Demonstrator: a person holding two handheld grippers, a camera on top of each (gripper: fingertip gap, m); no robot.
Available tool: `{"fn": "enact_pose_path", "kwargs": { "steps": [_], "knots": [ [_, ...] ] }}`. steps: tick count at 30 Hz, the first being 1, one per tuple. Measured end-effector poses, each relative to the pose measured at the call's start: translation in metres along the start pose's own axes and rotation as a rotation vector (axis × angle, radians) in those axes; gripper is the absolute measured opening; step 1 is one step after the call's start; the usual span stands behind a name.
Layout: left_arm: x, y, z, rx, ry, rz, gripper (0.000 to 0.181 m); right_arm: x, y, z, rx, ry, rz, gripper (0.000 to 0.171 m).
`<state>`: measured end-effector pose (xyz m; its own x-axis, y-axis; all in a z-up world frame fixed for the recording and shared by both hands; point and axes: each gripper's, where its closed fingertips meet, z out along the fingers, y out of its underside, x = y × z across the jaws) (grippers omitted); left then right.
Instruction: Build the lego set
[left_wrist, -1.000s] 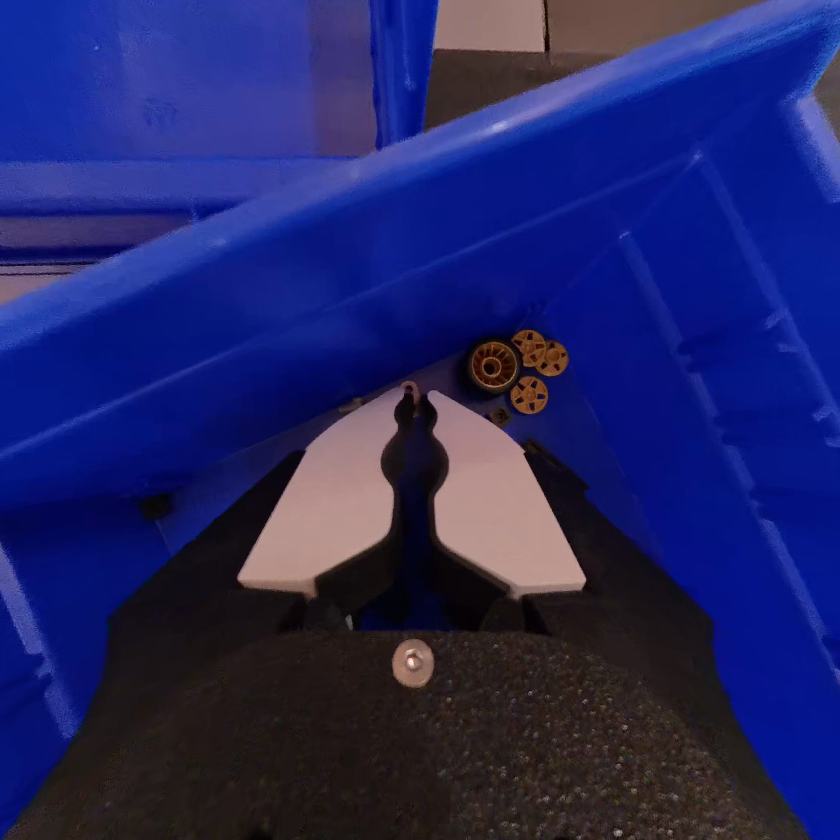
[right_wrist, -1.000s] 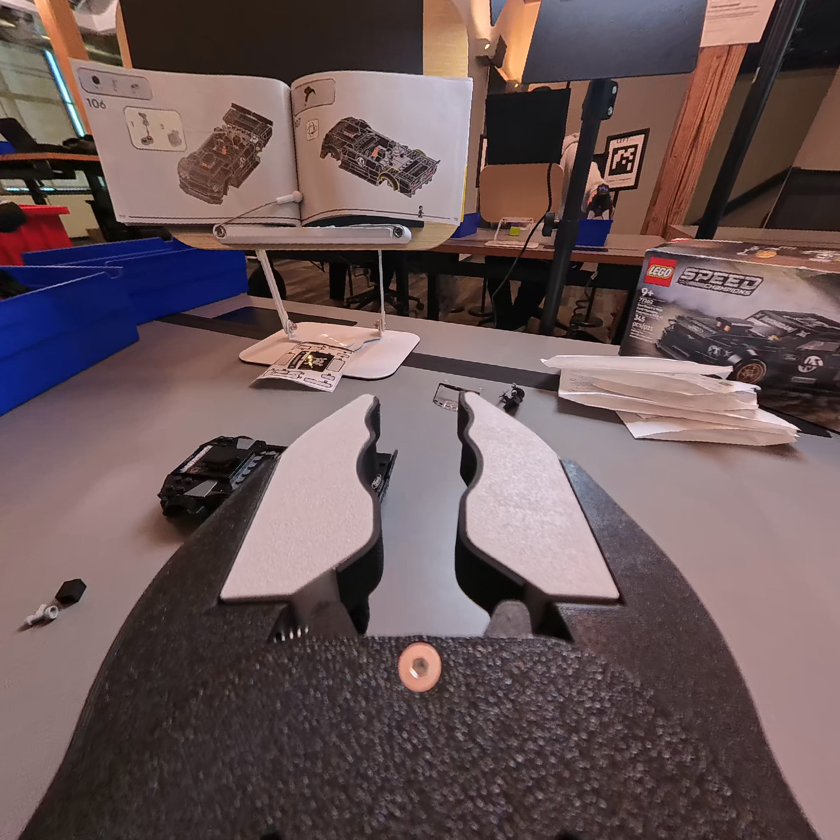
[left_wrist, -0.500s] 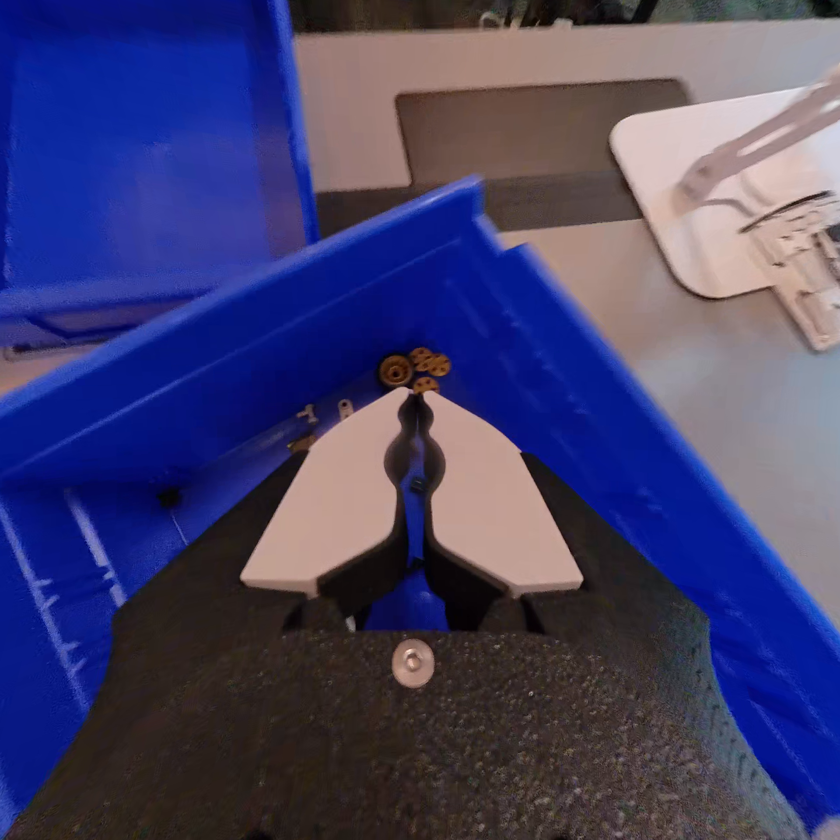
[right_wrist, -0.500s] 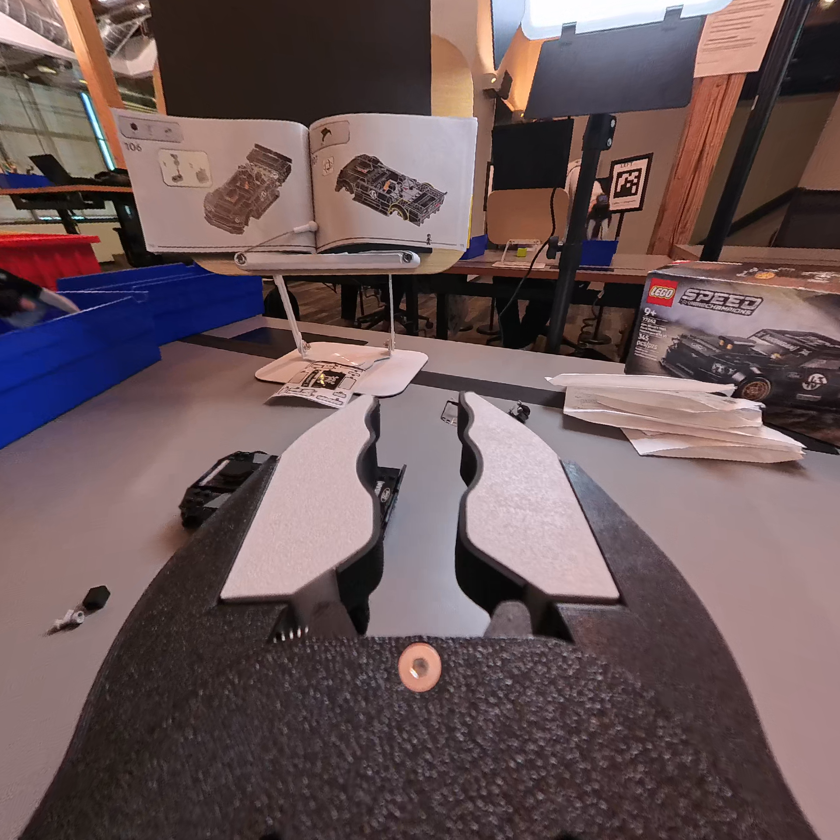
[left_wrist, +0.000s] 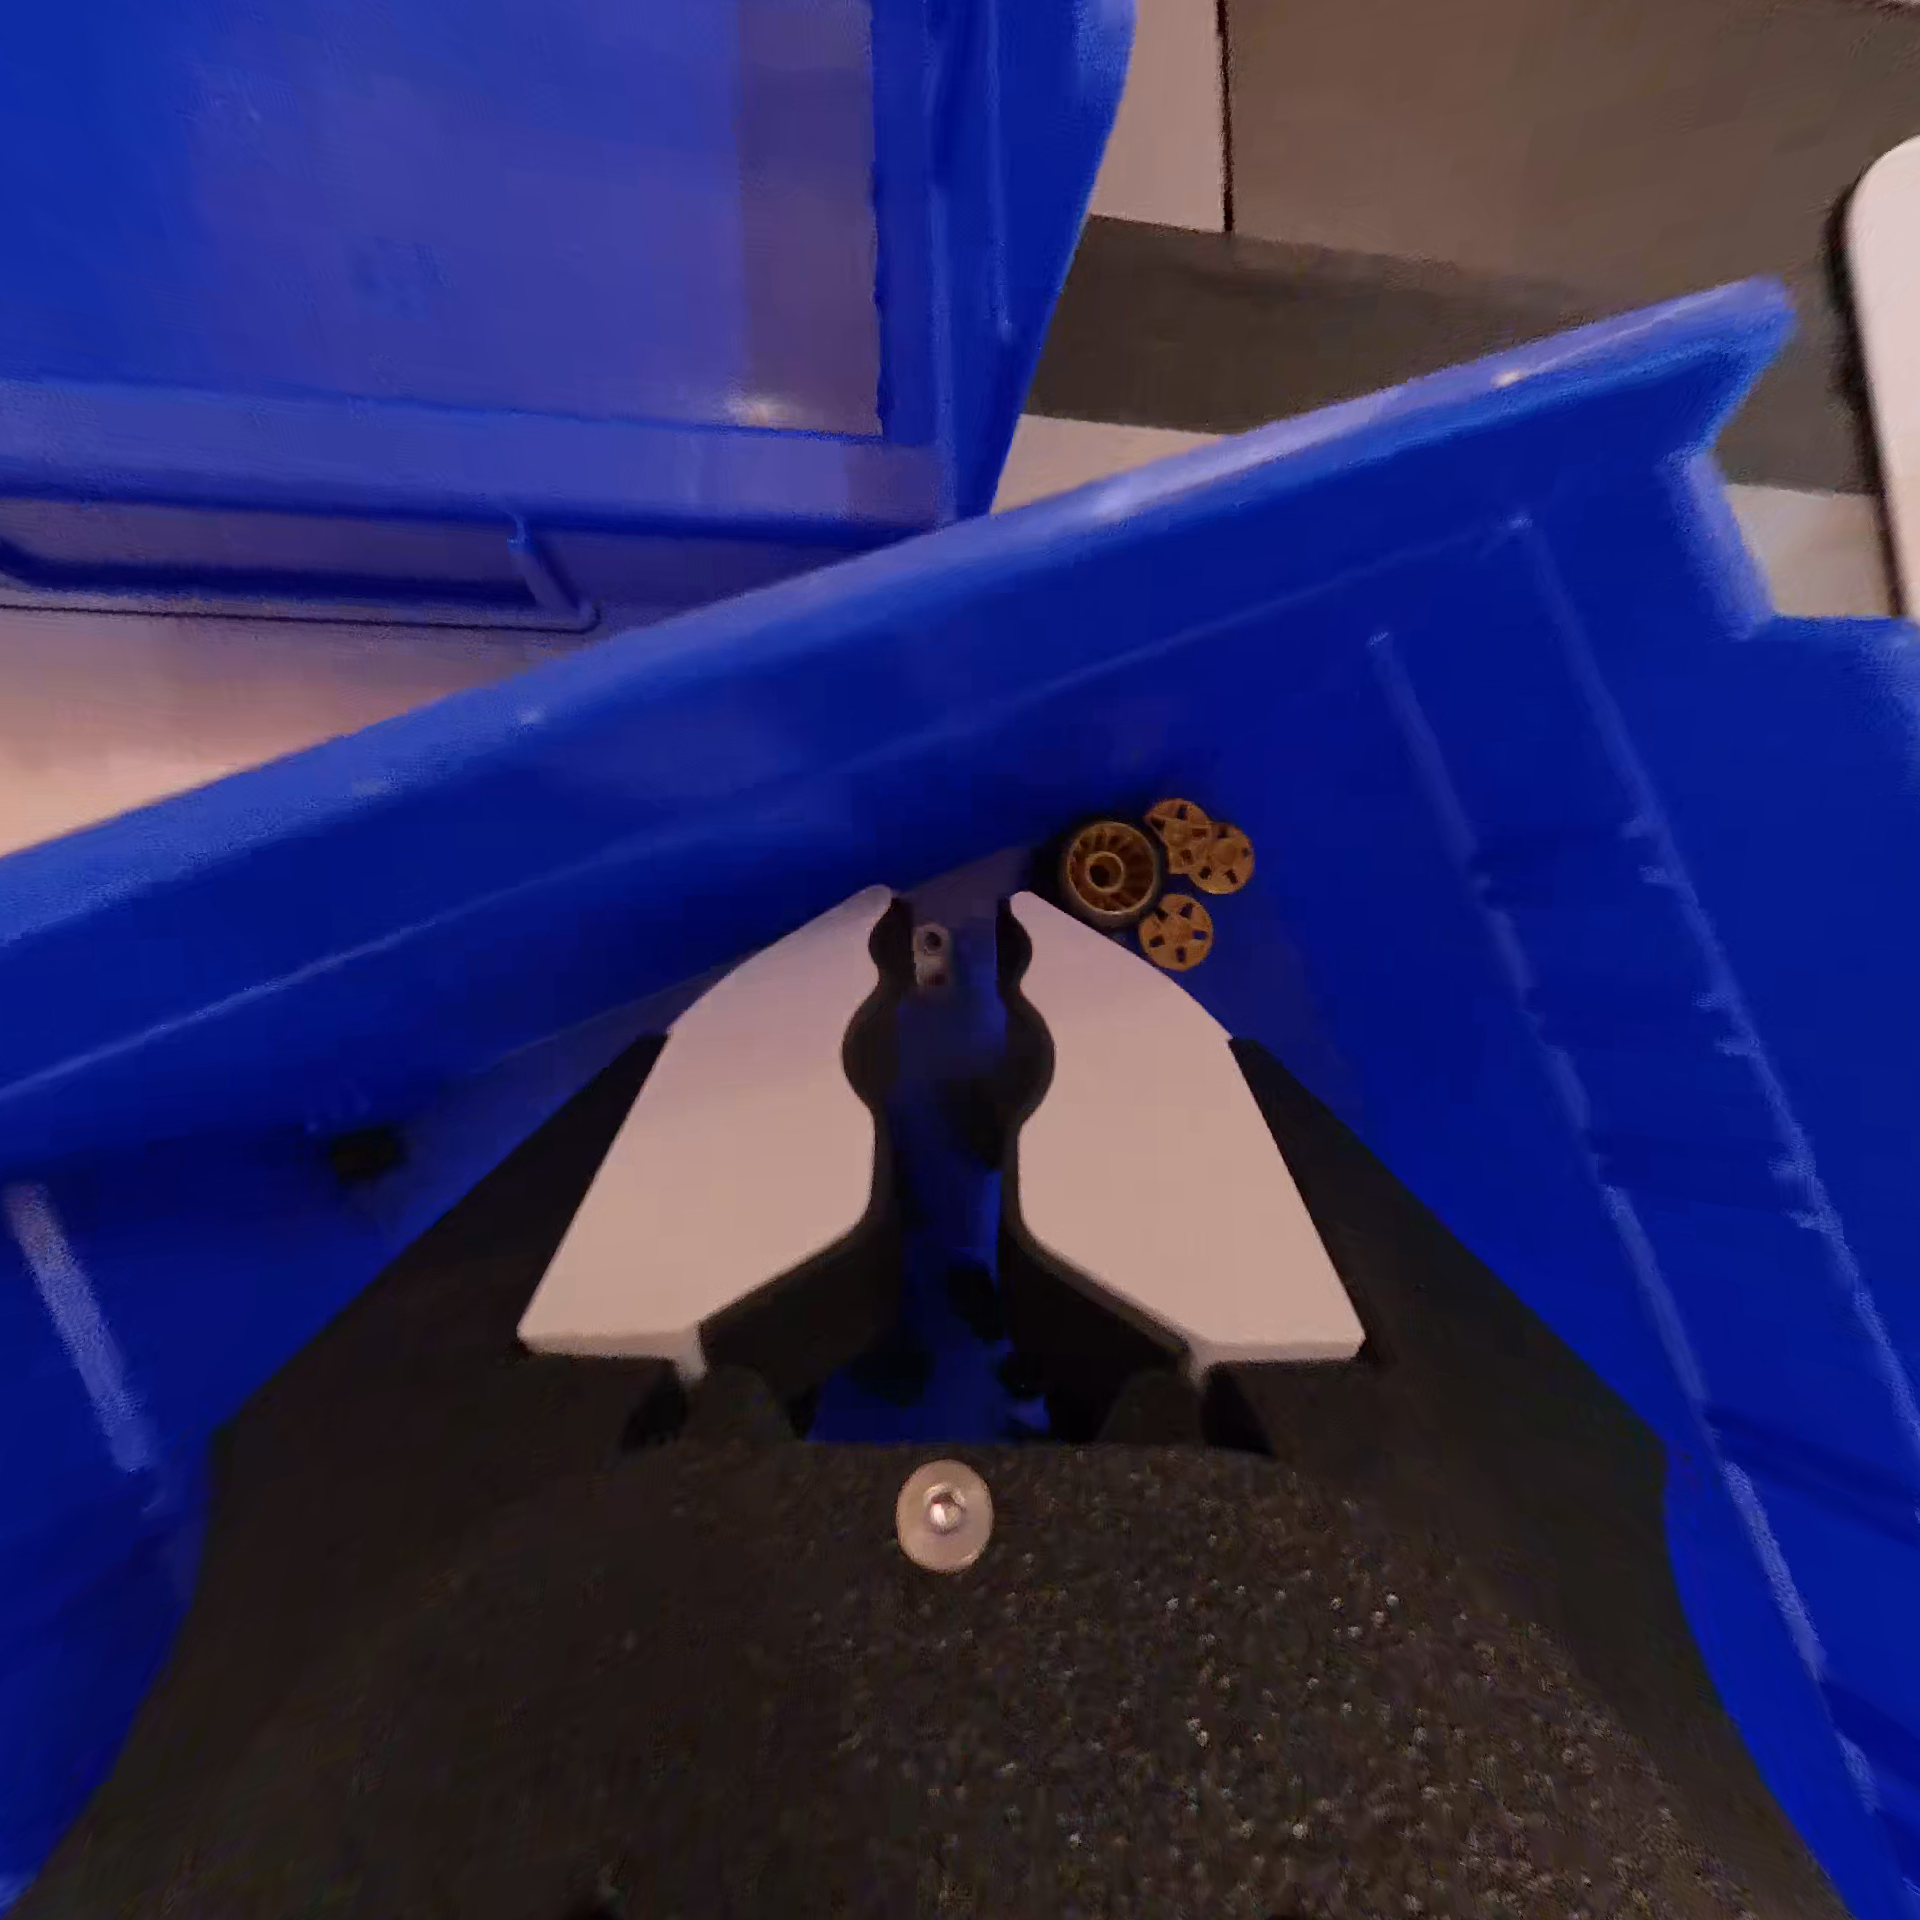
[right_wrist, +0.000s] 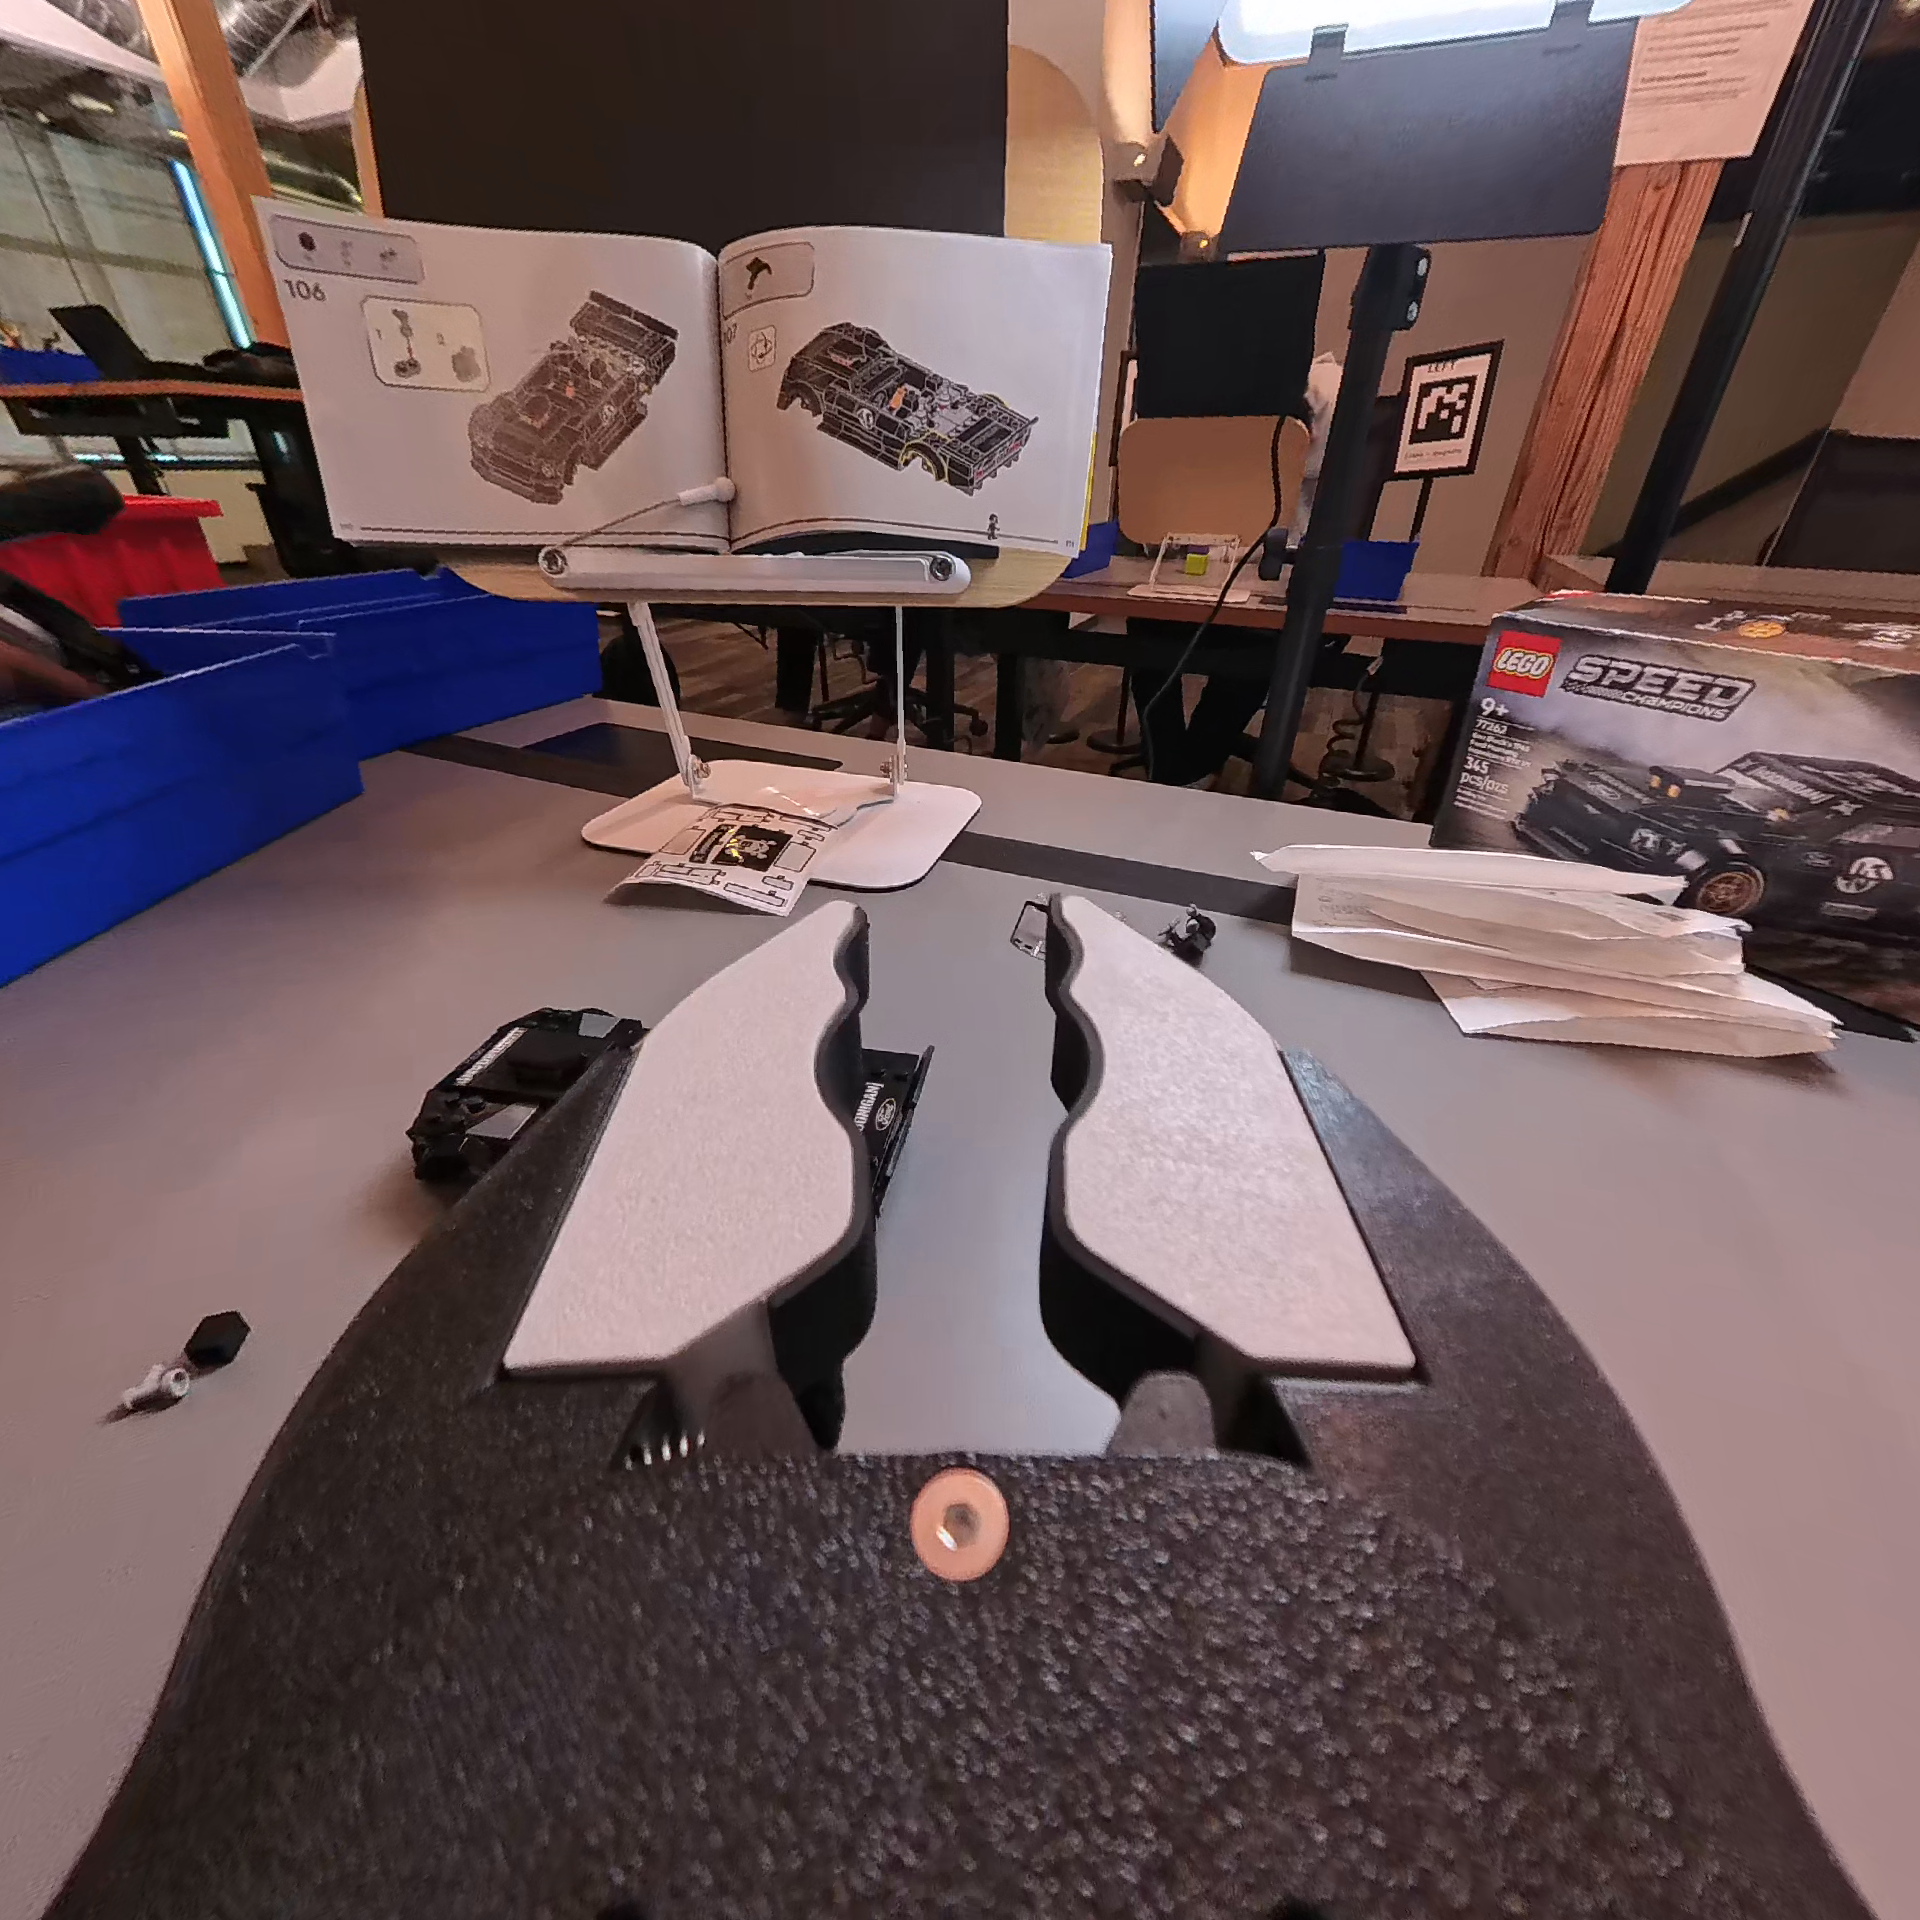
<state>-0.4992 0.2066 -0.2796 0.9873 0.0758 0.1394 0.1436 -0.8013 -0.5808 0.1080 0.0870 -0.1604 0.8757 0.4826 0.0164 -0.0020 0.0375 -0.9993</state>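
Blue bin (left_wrist: 1351, 644) fills my left wrist view; my left gripper (left_wrist: 948, 914) is down inside it, fingers (left_wrist: 748, 1122) a narrow gap apart, tips partly hidden behind the bin wall. A small grey piece (left_wrist: 933, 954) sits in that gap at the tips; I cannot tell if it is clamped. Gold wheel (left_wrist: 1110, 869) and three gold discs (left_wrist: 1195, 862) lie in the bin corner just right of the tips. Second blue bin (left_wrist: 468, 260) behind.

Right gripper (right_wrist: 954, 920) hangs over the grey desk (right_wrist: 260, 1091), fingers (right_wrist: 727, 1132) well apart, nothing between them. Half-built black car (right_wrist: 509, 1081) sits on the desk just left of the left finger, partly hidden by it. Small black piece (right_wrist: 216, 1335) and white pin (right_wrist: 156, 1385) lie near left. Open manual (right_wrist: 707, 384) on a white stand (right_wrist: 790, 821), sticker sheet (right_wrist: 727, 852) at its base. Paper bags (right_wrist: 1538, 956) and set box (right_wrist: 1704, 769) to the right.
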Motion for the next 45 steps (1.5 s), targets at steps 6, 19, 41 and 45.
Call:
{"fn": "enact_pose_path", "kwargs": {
  "steps": [6, 19, 41, 45],
  "knots": [
    [-0.003, 0.013, 0.011, -0.081, -0.07, 0.069, 0.016, 0.0, 0.004, 0.002, -0.016, -0.001, 0.003, 0.033],
    [-0.005, 0.018, 0.006, -0.095, -0.059, 0.092, 0.009, -0.001, 0.001, 0.001, -0.006, -0.006, 0.005, 0.032],
    [0.449, 0.232, -0.094, -0.198, 0.743, 1.231, 0.008, -0.035, 0.007, -0.016, -0.066, -0.165, -0.083, 0.033],
    [0.463, 0.246, -0.076, -0.267, 0.709, 1.288, 0.008, -0.043, 0.01, -0.02, -0.071, -0.204, -0.09, 0.033]
  ]
}}
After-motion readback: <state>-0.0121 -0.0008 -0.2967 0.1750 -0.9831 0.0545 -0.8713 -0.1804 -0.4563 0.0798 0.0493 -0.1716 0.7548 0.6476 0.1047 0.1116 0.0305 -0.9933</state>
